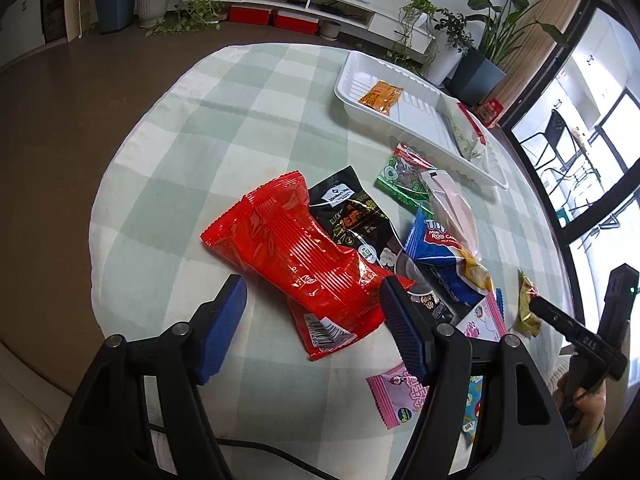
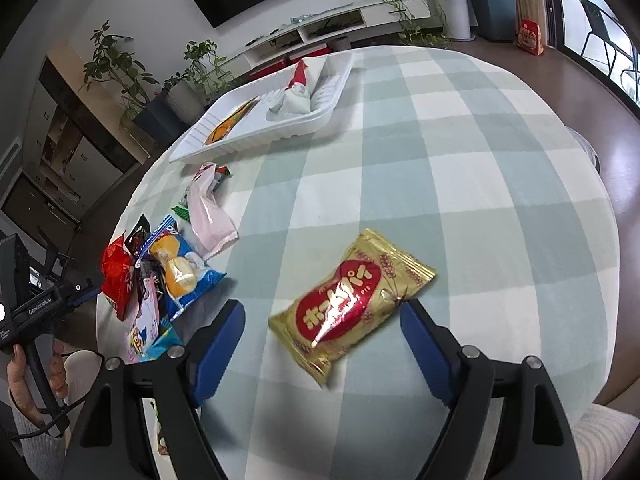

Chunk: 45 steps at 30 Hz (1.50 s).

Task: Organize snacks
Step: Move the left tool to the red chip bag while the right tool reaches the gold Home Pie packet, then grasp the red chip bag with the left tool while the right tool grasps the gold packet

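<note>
My left gripper (image 1: 312,304) is open, its blue pads on either side of the near end of a big red snack bag (image 1: 296,256) lying on the checked tablecloth. A black bag (image 1: 352,208), a blue roll-cake bag (image 1: 440,248), a green bag (image 1: 404,176) and a pale pink bag (image 1: 452,204) lie beside it. My right gripper (image 2: 324,320) is open around a gold and red pie packet (image 2: 352,304). A white tray (image 1: 416,120) holds an orange packet (image 1: 380,96) and a pale packet (image 1: 464,132); the tray also shows in the right wrist view (image 2: 280,128).
Small pink packets (image 1: 396,396) and a gold packet (image 1: 528,308) lie near the table's near edge. The right gripper's body (image 1: 580,336) shows at the far right of the left wrist view. Potted plants and a TV unit stand beyond the round table.
</note>
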Motion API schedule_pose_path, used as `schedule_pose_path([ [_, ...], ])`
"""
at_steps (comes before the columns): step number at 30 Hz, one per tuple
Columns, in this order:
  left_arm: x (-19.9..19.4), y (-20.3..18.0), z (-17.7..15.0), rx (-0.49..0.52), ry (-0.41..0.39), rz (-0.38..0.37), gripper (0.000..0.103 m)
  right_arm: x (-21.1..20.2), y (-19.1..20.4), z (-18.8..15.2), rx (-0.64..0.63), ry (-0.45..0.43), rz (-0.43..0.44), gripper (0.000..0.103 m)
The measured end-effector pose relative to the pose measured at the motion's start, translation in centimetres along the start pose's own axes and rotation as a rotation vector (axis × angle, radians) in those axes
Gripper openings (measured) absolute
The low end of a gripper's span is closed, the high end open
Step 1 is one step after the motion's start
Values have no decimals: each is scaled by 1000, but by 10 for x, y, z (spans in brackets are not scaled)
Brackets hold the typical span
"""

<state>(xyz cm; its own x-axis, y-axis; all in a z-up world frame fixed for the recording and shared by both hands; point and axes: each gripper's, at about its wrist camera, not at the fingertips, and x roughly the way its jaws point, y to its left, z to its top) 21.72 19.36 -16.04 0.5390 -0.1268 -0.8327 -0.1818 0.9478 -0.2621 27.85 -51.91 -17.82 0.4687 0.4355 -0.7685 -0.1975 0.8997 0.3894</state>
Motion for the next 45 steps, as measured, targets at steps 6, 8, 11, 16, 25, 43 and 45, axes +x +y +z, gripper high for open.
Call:
schedule_pose_path([
  [6, 5, 2, 1, -18, 7, 0, 67, 16, 16, 13, -88, 8, -60, 83],
  [8, 8, 2, 2, -23, 7, -1, 67, 17, 19, 11, -116, 3, -77, 83],
  [11, 12, 0, 3, -30, 12, 7, 67, 18, 21, 8, -150, -3, -95, 83],
  [16, 17, -1, 5, -55, 16, 11, 67, 21, 28, 3, -218, -9, -149, 81],
  [25, 18, 14, 12, -195, 5, -10, 67, 21, 30, -1, -256, -21, -172, 80],
  [43, 31, 25, 19, -313, -30, -8, 67, 20, 34, -5, -295, -44, -212, 71],
  [45, 32, 25, 19, -286, -43, 2, 61, 19, 34, -5, -308, -55, -221, 62],
])
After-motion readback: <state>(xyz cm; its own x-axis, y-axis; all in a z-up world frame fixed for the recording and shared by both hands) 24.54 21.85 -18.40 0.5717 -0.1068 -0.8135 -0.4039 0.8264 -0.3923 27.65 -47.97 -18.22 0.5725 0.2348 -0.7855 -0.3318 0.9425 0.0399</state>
